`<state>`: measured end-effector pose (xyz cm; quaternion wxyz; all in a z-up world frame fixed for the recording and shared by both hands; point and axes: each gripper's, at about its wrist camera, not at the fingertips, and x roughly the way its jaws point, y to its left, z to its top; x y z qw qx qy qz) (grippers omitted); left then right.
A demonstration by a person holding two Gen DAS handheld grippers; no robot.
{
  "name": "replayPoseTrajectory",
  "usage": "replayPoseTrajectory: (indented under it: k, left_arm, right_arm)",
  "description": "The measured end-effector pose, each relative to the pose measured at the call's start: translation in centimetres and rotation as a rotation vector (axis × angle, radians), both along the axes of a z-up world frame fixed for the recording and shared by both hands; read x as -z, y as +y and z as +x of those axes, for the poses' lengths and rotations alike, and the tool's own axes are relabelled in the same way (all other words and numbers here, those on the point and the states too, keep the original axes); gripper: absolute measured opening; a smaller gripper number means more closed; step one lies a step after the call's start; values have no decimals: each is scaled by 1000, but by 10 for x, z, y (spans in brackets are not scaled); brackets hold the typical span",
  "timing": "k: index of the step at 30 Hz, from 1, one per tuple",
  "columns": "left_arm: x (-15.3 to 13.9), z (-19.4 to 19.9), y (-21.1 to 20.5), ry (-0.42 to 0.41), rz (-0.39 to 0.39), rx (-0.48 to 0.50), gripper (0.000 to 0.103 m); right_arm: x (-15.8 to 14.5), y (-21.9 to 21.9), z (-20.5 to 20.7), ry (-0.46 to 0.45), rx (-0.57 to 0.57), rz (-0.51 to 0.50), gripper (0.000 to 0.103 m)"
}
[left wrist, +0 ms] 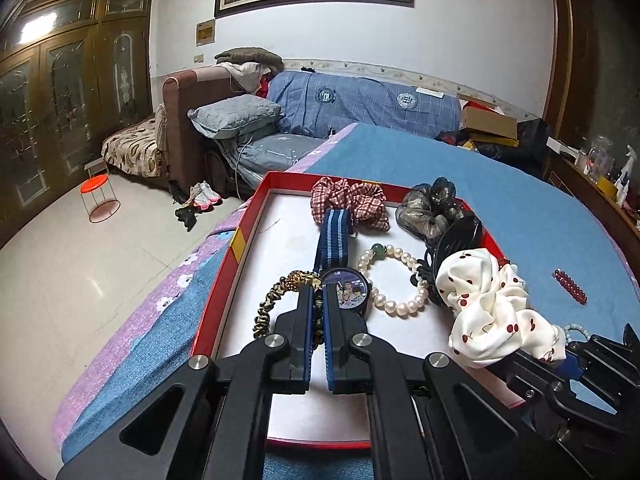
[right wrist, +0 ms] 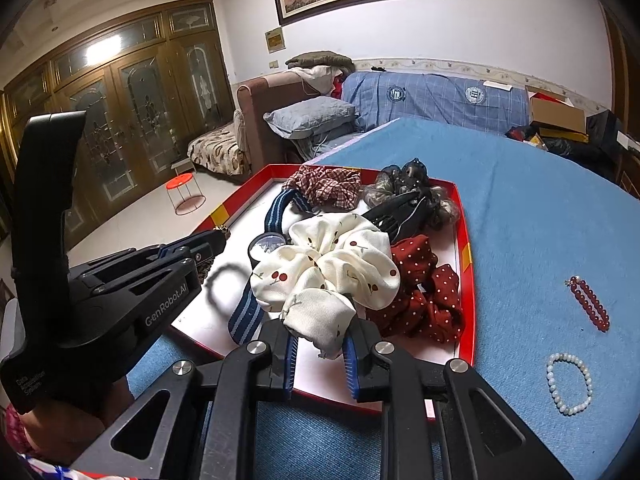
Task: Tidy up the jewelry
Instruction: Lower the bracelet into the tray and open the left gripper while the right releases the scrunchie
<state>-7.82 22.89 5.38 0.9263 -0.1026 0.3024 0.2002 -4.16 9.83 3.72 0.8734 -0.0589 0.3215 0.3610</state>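
Right tool [right wrist: 320,344] pinches the cherry scrunchie [right wrist: 328,268]; left tool [left wrist: 317,300], nearly closed, grips the leopard hairband [left wrist: 280,300].

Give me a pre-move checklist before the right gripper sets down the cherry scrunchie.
1. Right gripper has hold of the cherry scrunchie: ok, the fabric is pinched between its fingers.
2. Scrunchie is over the red tray, not the blue bedcover: ok.
3. Free landing spot beneath it: cannot tell, the scrunchie hides what lies under it; the red dotted scrunchie and black hair claw crowd it.
4. Left gripper out of the way: not ok, it sits inside the tray, closed on the leopard hair tie beside the watch.
5. All jewelry collected: not ok, the red bead bracelet and pale bead bracelet lie on the bedcover.
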Motion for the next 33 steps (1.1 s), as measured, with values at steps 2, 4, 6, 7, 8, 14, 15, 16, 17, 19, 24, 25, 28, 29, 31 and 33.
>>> replayPoseTrajectory:
  k: [2, 4, 6, 7, 8, 14, 15, 16, 17, 19, 24, 25, 28, 29, 31, 33]
  left_arm:
    - [0, 1, 0, 4, 0, -1, 4]
    - [1, 1, 0, 6, -1, 1, 4]
    - [2, 2, 1, 11, -2, -1, 4]
    - [3, 3, 1, 15, -3, 0, 4]
    - [4, 3, 1, 19, -5, 0, 4]
    - [7, 5, 3, 31, -17, 0, 4]
    - [7, 5, 4, 33, -18, 0, 4]
    - [7, 5, 4, 34, -19, 0, 4]
    - [7, 5, 4, 37, -19, 1, 5]
    - [8, 6, 4, 43, -21, 2, 5]
    - [10, 9, 5, 60, -29, 1, 5]
    - [11, 9, 6, 64, -32, 1, 5]
    - [13, 12, 7, 77, -40, 1, 5]
    - [13, 13, 8, 82, -43, 1, 5]
    - [14, 14, 9, 90, -47, 0, 5]
    - [16, 15, 10, 99, -52, 1, 5]
  right_arm:
    - [0, 1, 1, 2, -1, -3, 23]
    - [1, 2, 1, 5, -2, -6, 23]
    - [1, 2, 1, 6, -3, -7, 23]
    - [2, 3, 2, 9, -4, -8, 23]
    - [3, 3, 2, 9, -4, -10, 23]
    - [5, 5, 4, 19, -4, -16, 23]
    - [5, 5, 4, 21, -3, -17, 23]
    - [5, 6, 4, 24, -3, -17, 23]
    - [6, 6, 5, 25, -2, -17, 23]
    - [6, 7, 6, 30, -2, -18, 23]
    - [8, 9, 7, 37, -4, -25, 23]
    - [9, 10, 7, 37, -4, -28, 23]
    - [10, 11, 9, 44, -1, -35, 23]
    - [11, 11, 11, 51, 2, -38, 23]
    - [13, 11, 15, 69, 8, -40, 23]
    - [16, 11, 18, 84, 16, -45, 23]
